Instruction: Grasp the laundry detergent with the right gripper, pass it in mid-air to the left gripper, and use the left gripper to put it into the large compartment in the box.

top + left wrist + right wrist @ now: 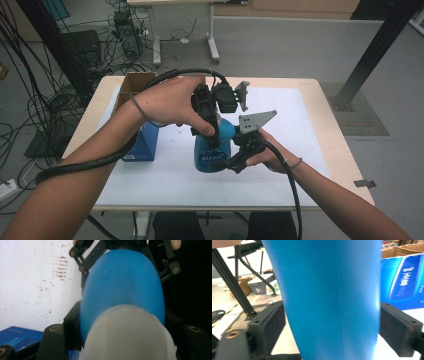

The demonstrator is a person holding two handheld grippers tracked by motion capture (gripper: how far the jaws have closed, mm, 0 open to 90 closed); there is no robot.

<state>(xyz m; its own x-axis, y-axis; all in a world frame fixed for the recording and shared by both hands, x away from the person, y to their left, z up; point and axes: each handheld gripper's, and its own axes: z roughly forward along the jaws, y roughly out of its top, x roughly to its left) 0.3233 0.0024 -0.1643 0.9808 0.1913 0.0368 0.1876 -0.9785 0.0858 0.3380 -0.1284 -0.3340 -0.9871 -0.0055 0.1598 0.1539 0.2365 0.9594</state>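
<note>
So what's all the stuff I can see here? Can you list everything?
Bottle: one, blue with a white cap, middle of the table, held by both tools.
Box: one, dark blue, left of the bottle.
Cardboard box: one, brown, open, back left of the table.
Sheet: one, white, covering the tabletop.
Table: one, light wood.
Cables: many, black, on the floor at left.
Left tool: one, black, jaws at the bottle's top.
Right tool: one, black, jaws around the bottle's body.
</note>
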